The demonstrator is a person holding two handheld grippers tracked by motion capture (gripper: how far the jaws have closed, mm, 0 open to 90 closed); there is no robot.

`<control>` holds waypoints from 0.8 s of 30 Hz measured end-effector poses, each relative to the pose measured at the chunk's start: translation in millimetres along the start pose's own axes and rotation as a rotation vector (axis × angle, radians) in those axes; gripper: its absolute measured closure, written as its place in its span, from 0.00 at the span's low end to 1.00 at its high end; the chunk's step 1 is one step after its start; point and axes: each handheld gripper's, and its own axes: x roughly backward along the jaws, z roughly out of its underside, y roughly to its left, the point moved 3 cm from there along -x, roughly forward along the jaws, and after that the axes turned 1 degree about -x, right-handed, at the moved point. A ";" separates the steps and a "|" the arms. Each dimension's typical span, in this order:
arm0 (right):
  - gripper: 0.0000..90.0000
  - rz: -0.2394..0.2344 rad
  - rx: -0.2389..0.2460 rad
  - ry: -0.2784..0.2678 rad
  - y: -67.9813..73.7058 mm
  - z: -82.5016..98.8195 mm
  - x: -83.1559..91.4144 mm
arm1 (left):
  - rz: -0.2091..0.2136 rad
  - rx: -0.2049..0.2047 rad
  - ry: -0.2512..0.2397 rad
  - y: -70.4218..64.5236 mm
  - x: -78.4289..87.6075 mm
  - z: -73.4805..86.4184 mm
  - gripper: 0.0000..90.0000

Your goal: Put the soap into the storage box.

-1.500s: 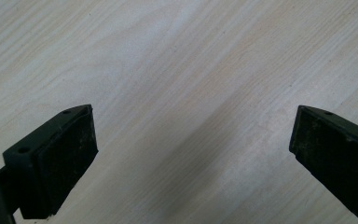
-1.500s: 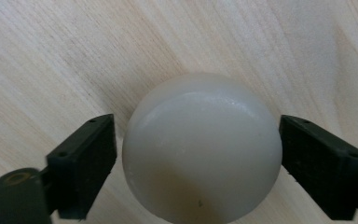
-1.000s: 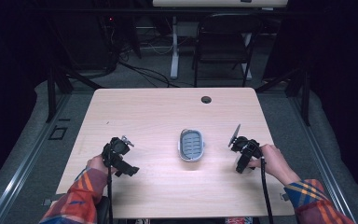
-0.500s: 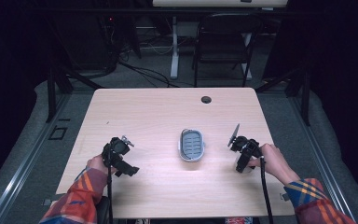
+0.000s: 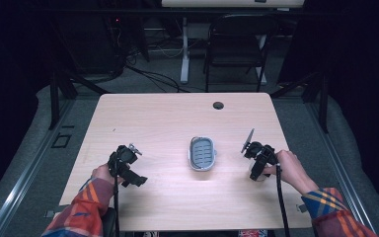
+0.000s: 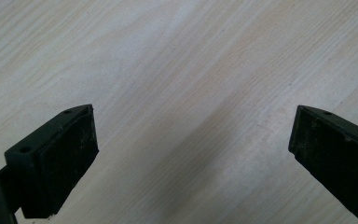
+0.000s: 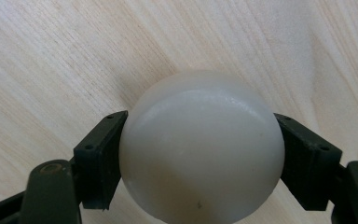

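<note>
Compared with the frame one second earlier, both hands and the tray sit in the same places in the high view; no item on the table has shifted. The one change is at the right gripper (image 7: pixel 200 154), whose jaws have just been closing; its own view shows them pressed against both sides of a white ball (image 7: pixel 201 147), which sits between the pads and is held firmly.

Count: one white ball, one tray, two grippers, one round grommet hole (image 5: pixel 218 105) in the table (image 5: pixel 153 118), one dark chair (image 5: pixel 237 47) beyond the far edge.

Location of the ball: in the jaws of the right gripper (image 5: pixel 254 174), low over the wood at about 4 o'clock from the table's centre. In the high view it appears only as a pale patch under the gripper.

The left gripper (image 6: pixel 191 154) has its jaws spread wide, with nothing between them but bare wood grain. In the high view the left gripper (image 5: pixel 134 178) rests at about 8 o'clock from the table's centre.

Container: one small grey oval tray (image 5: pixel 202 153) with a slotted floor, near the table's centre, between the two grippers and apart from both. Nothing can be seen lying in it.
</note>
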 end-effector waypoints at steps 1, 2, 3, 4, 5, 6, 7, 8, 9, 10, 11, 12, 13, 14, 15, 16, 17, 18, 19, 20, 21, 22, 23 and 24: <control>0.27 0.002 -0.001 0.001 0.3 -0.6 1.3 | 0.000 0.000 0.000 -0.1 0.0 0.0 0.01; 0.27 0.002 -0.001 0.001 0.3 -0.6 1.3 | 0.000 0.000 0.000 -0.1 0.0 0.0 0.01; 0.27 0.001 0.000 0.001 0.3 -0.9 2.0 | 0.000 0.000 0.000 -0.2 0.0 -0.1 0.01; 0.27 0.002 0.001 0.003 0.2 -1.2 3.0 | 0.000 0.000 0.000 -0.2 0.0 -0.1 0.01; 0.27 0.003 -0.004 -0.005 0.0 -1.4 5.3 | 0.001 -0.003 0.002 -0.1 0.2 0.0 0.01; 0.27 0.005 0.001 -0.005 -0.8 -1.7 7.0 | 0.001 -0.003 0.002 -0.1 0.2 0.0 0.01; 0.27 0.005 0.001 -0.005 -0.8 -1.7 7.0 | 0.001 -0.003 0.002 0.0 0.1 0.1 0.01; 0.27 0.001 -0.007 -0.012 -0.6 -2.0 7.7 | 0.001 -0.002 0.003 0.0 0.1 0.0 0.01; 0.27 0.006 -0.004 -0.015 -1.4 -2.6 9.3 | 0.001 -0.003 0.003 -0.1 0.1 0.0 0.01; 0.27 0.006 -0.004 -0.015 -1.4 -2.6 9.3 | 0.001 -0.003 0.003 -0.1 0.1 0.0 0.01; 0.27 0.007 -0.001 -0.009 -2.0 -3.2 10.6 | 0.001 -0.002 0.003 -0.1 0.0 0.0 0.01; 0.27 0.010 0.001 -0.009 -2.4 -3.6 11.2 | 0.002 -0.002 0.003 -0.1 0.0 0.1 0.01; 0.27 0.011 -0.002 -0.010 -2.3 -3.9 11.5 | 0.001 -0.002 0.003 -0.1 0.0 0.1 0.01; 0.27 0.011 -0.002 -0.010 -2.3 -3.9 11.5 | 0.001 -0.002 0.003 -0.1 0.0 0.1 0.01; 0.27 0.015 -0.001 -0.011 -2.5 -4.9 12.1 | 0.001 -0.003 0.003 -0.2 0.1 0.0 0.02; 0.27 0.016 0.001 -0.006 -2.4 -5.5 12.8 | 0.002 -0.003 0.003 -0.2 0.2 0.1 0.02; 0.27 0.016 0.001 -0.008 -2.2 -6.1 13.0 | 0.002 -0.003 0.003 -0.2 0.2 0.1 0.02; 0.27 0.016 0.001 -0.008 -2.2 -6.1 13.0 | 0.002 -0.004 0.003 -0.1 0.2 0.1 0.02; 0.27 0.014 -0.002 -0.013 -1.8 -6.8 13.1 | 0.003 -0.003 0.002 -0.1 0.2 0.1 0.02; 0.27 0.014 0.000 -0.013 -1.7 -7.7 13.7 | 0.002 -0.004 0.003 -0.1 0.2 0.1 0.02; 0.27 0.018 0.006 -0.008 -1.7 -9.9 15.6 | 0.002 -0.004 0.003 -0.2 0.2 0.1 0.02; 0.27 0.018 0.006 -0.008 -1.7 -9.9 15.6 | 0.002 -0.004 0.003 -0.2 0.2 0.1 0.02; 0.27 0.021 0.015 -0.001 -1.8 -12.6 18.0 | 0.002 -0.004 0.003 -0.2 0.1 0.1 0.02; 0.27 0.021 0.015 -0.001 -1.8 -12.6 18.0 | 0.002 -0.004 0.003 -0.2 0.1 0.1 0.02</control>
